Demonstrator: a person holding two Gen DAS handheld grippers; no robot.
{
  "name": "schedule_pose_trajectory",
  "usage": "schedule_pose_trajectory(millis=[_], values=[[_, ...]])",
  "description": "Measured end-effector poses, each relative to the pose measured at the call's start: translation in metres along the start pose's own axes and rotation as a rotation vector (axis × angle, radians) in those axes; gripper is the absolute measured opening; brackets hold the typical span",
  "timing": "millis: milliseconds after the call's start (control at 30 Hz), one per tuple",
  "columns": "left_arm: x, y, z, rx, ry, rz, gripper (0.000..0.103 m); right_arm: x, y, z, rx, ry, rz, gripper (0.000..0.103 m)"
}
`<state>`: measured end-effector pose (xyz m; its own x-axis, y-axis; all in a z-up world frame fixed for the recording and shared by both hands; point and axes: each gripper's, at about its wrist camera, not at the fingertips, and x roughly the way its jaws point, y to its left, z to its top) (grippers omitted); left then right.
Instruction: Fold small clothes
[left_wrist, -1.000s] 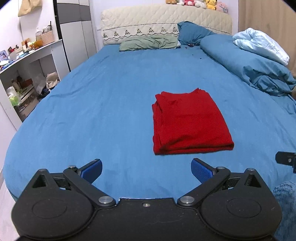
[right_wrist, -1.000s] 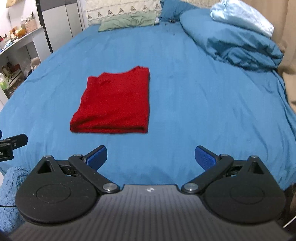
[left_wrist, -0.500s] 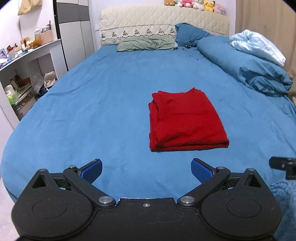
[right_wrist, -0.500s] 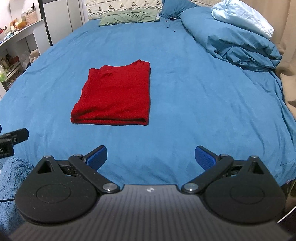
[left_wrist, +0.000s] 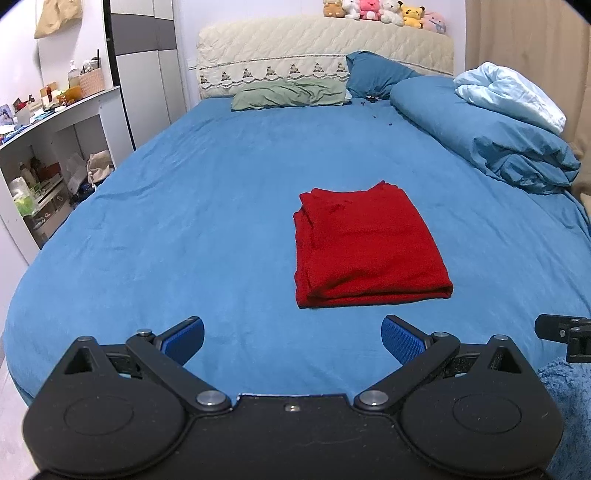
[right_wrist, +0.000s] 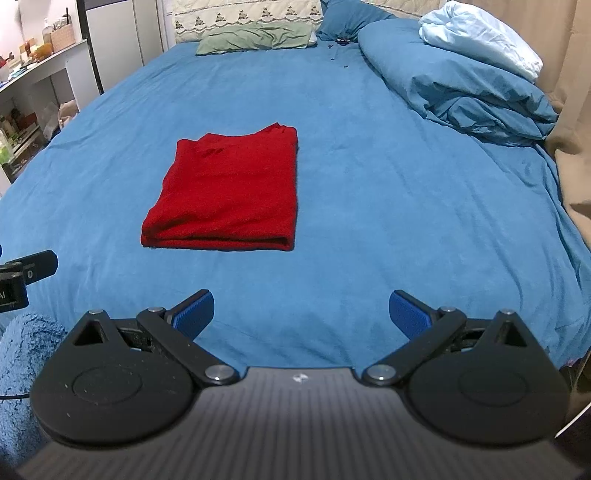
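Left gripper (left_wrist: 291, 334) and right gripper (right_wrist: 301, 308) both spread wide, holding nothing, hovering over the bed's (left_wrist: 184, 221) near edge. Red garment (left_wrist: 365, 247) lying as a neat rectangle mid-bed, nearer the foot, well apart from both tools. Folding seemingly finished. Next, probably: setting the piece aside or fetching another, calling for a low, level pinch on the folded near edge.

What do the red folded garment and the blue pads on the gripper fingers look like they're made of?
The red garment looks like a soft, matte knit, perhaps cotton jersey: it drapes in rounded folds with no sheen. The blue pads look like textured rubber or plastic, given their fine grid pattern; which one can't be told. Both the left gripper and right gripper are open.
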<state>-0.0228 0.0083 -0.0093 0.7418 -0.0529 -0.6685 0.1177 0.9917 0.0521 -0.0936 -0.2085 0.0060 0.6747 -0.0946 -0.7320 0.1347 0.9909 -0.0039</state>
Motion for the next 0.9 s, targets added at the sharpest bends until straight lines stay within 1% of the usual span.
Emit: schedule_pose_trajectory(millis=[900], values=[[-0.002,-0.0024,0.0,0.003,-0.013,0.014,0.103,0.0012,-0.0012,-0.0027,-0.002,0.002,-0.008,0.103]])
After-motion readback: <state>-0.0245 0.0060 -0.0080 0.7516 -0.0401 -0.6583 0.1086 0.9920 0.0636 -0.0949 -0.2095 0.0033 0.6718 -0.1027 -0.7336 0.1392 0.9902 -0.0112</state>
